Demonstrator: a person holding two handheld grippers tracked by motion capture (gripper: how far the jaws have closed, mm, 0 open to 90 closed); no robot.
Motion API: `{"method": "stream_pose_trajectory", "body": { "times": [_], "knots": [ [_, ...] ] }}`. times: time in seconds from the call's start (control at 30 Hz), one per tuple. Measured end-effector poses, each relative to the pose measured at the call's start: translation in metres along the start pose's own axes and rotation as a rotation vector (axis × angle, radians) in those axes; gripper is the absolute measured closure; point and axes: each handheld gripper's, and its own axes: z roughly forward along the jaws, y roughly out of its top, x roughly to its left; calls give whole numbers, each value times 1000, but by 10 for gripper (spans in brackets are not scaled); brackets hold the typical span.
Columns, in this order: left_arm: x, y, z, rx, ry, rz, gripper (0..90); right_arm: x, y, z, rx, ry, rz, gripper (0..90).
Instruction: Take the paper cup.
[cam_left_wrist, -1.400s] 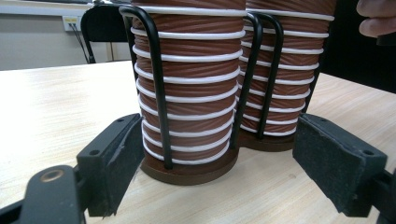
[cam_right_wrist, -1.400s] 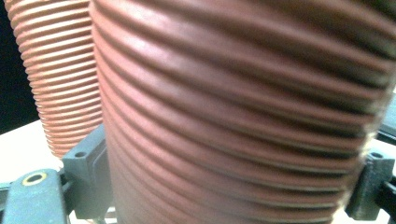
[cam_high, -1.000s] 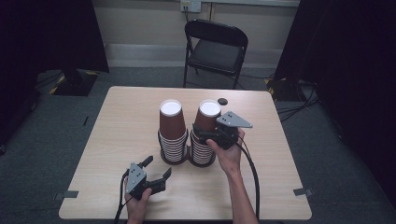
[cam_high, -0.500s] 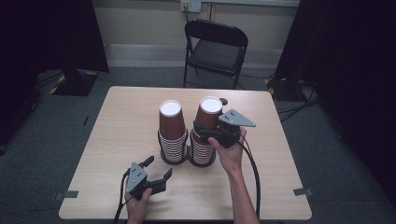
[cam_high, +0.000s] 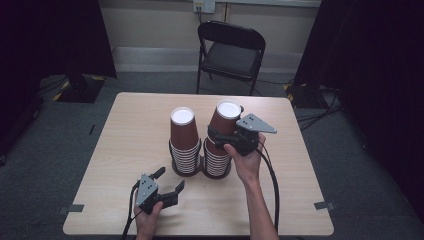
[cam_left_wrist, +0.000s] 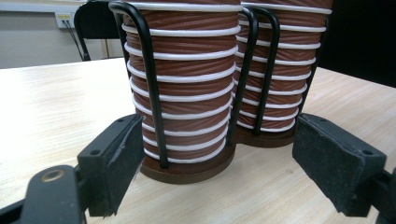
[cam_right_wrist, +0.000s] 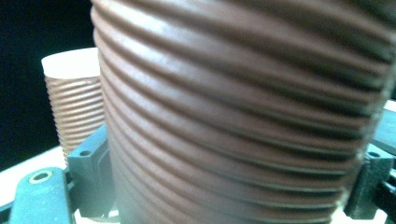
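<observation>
While clamped between the right gripper jaws, top brown cup tilted above the right stack, second stack touching at 9 o'clock, left gripper spread wide, empty, at 7 o'clock, near the table edge.

Two cup stacks (wire-caged) stand between open jaws.

A staged recording room: black curtains, grey carpet, one folding chair, taped floor marks.
</observation>
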Motion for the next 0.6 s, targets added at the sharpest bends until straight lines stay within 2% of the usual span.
{"method": "stream_pose_trajectory", "body": {
  "times": [0.07,0.2,0.33,0.43,0.5,0.57,0.6],
  "knots": [
    [-1,0,0,3,4,-1,166,1,3,1,-12,18,-5,126],
    [-1,1,2,17,16,4,165,1,4,0,-11,12,5,126],
    [0,0,1,6,12,-14,164,-2,6,-3,-28,3,17,126],
    [0,0,0,1,12,-15,164,-3,7,-4,-36,1,26,126],
    [0,0,0,2,16,-1,165,-4,7,-4,-37,0,19,126],
    [0,0,0,2,6,-8,165,-5,10,-5,-44,4,15,125],
    [0,0,0,2,5,-8,165,-6,12,-5,-58,10,30,126]
  ]
}}
